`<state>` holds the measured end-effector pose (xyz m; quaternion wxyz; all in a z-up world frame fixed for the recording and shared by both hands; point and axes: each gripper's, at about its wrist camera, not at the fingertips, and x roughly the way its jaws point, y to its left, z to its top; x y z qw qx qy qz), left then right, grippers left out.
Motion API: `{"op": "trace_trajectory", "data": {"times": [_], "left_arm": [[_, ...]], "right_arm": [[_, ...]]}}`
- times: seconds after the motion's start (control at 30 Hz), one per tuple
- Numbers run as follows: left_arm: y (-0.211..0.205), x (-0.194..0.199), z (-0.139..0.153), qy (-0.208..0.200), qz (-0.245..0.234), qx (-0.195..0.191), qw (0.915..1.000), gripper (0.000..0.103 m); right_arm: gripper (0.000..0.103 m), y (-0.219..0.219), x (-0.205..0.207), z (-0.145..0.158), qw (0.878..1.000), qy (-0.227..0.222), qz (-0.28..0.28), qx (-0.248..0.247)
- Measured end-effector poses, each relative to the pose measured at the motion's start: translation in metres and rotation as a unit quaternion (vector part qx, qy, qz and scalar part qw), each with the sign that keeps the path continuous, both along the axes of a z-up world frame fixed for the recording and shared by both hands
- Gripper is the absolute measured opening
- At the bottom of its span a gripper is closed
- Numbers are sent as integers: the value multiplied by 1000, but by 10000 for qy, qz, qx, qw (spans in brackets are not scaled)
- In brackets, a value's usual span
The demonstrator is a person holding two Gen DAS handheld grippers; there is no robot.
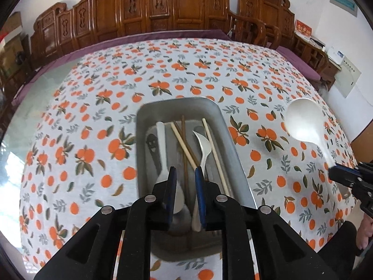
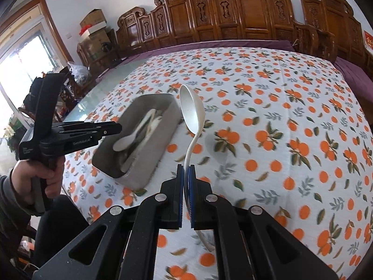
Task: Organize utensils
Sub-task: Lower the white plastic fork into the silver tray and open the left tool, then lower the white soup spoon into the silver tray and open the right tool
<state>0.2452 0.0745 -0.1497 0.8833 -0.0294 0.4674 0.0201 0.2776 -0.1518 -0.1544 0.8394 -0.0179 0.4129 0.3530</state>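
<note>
A grey metal tray stands on the table and holds white spoons, chopsticks and a dark utensil. My left gripper is open and empty, hovering just above the tray's near end. My right gripper is shut on the handle of a large white ladle, held above the table to the right of the tray. The ladle also shows in the left wrist view.
The table carries a white cloth with an orange-fruit print. Carved wooden chairs line the far side. A window and boxes are at the left.
</note>
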Motion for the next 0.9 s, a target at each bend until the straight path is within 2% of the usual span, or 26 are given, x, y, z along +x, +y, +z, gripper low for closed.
{"op": "trace_trajectory", "data": {"times": [0.4,0.47,0.57,0.9], "left_arm": [[34,-33,31,-340,83,-22,9994,16],[40,-37,34,-380,113,-13,9992,19],[47,-44,37,-435,135,41,9990,22],[67,-61,38,-457,205,50,9987,22]], "right_arm": [[5,66,2,3,9997,104,222,43],[5,74,3,1,9996,130,231,43],[5,87,6,-1,9995,186,247,59],[5,125,15,-6,9988,376,306,109]]}}
